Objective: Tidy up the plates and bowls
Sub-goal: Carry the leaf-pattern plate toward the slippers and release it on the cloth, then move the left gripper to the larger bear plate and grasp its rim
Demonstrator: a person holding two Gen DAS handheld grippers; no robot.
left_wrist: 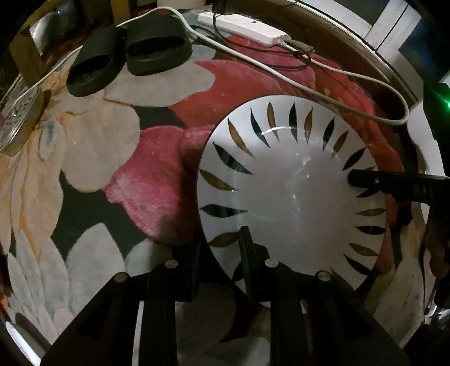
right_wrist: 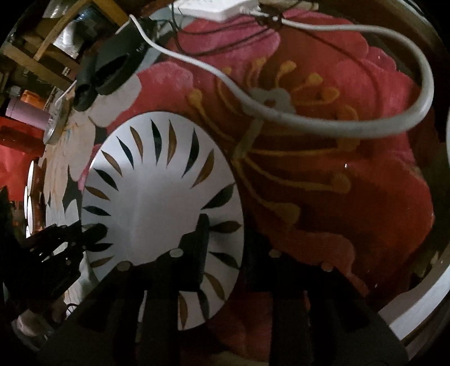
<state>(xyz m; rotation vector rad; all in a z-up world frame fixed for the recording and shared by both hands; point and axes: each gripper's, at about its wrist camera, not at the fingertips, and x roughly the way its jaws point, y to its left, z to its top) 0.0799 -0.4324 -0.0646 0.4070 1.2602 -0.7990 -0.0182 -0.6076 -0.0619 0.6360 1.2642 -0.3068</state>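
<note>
A white plate (left_wrist: 292, 197) with dark and gold leaf marks round its rim hangs just over a floral rug (left_wrist: 98, 140). My left gripper (left_wrist: 220, 233) is shut on its near-left rim, one finger on top and one underneath. From the right, one finger (left_wrist: 371, 180) of my right gripper lies on the plate's far-right rim; its other finger is hidden. In the right wrist view the plate (right_wrist: 157, 197) fills the left half. My right gripper (right_wrist: 227, 228) straddles its rim, one finger on the plate and one beyond its edge. The left gripper's fingers (right_wrist: 95, 232) hold the opposite rim.
A pair of black slides (left_wrist: 126, 56), a white power strip (left_wrist: 242, 25) and a looping grey cable (left_wrist: 365, 81) lie on the rug behind the plate. A round perforated metal piece (left_wrist: 17, 121) sits at far left. Another white rim (left_wrist: 423, 135) shows at the right edge.
</note>
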